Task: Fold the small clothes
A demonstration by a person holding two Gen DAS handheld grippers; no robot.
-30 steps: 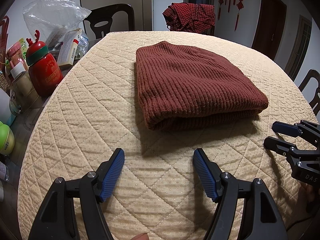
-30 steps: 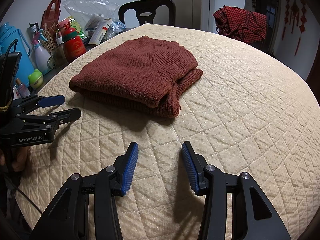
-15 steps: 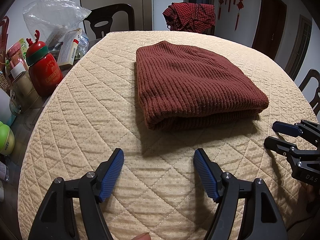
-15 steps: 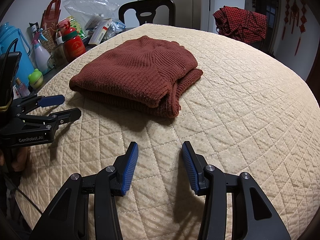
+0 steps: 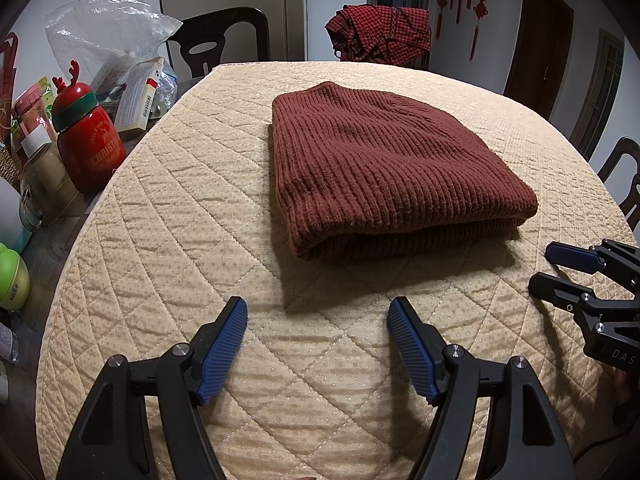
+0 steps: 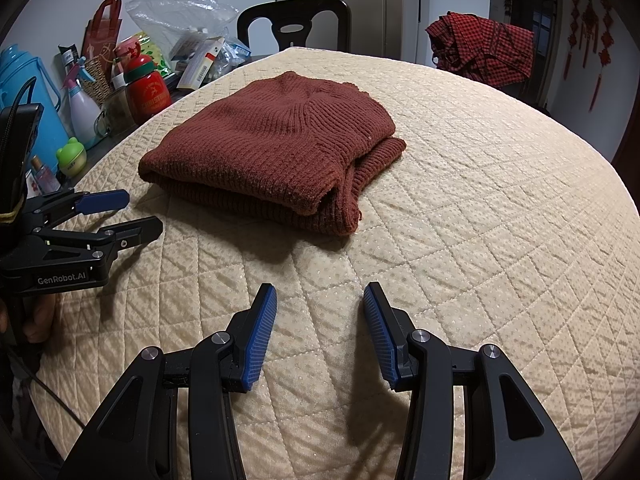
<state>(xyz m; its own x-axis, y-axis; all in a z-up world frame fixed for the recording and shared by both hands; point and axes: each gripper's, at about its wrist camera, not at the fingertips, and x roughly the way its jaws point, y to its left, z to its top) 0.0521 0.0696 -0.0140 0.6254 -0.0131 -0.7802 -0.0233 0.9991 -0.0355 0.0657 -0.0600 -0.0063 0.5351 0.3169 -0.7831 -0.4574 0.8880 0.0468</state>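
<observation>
A rust-brown ribbed knit sweater (image 5: 384, 168) lies folded into a thick rectangle on the quilted beige table cover (image 5: 192, 240). In the right wrist view the same sweater (image 6: 276, 148) shows its stacked layers at the near right corner. My left gripper (image 5: 316, 308) hovers open over bare quilt, short of the sweater's near fold, nothing between its blue pads. My right gripper (image 6: 320, 292) is likewise open and empty, in front of the sweater. Each gripper appears in the other's view: the right gripper (image 5: 560, 268) at the right edge, the left gripper (image 6: 124, 216) at the left edge.
Clutter crowds the table's left side: a red reindeer bottle (image 5: 86, 140), a jar, boxes, a plastic bag (image 5: 108, 36), a green container (image 5: 12, 280), a blue jug (image 6: 24, 92). Dark chairs (image 5: 218, 40) stand around; a red checked garment (image 5: 380, 36) hangs over the far one.
</observation>
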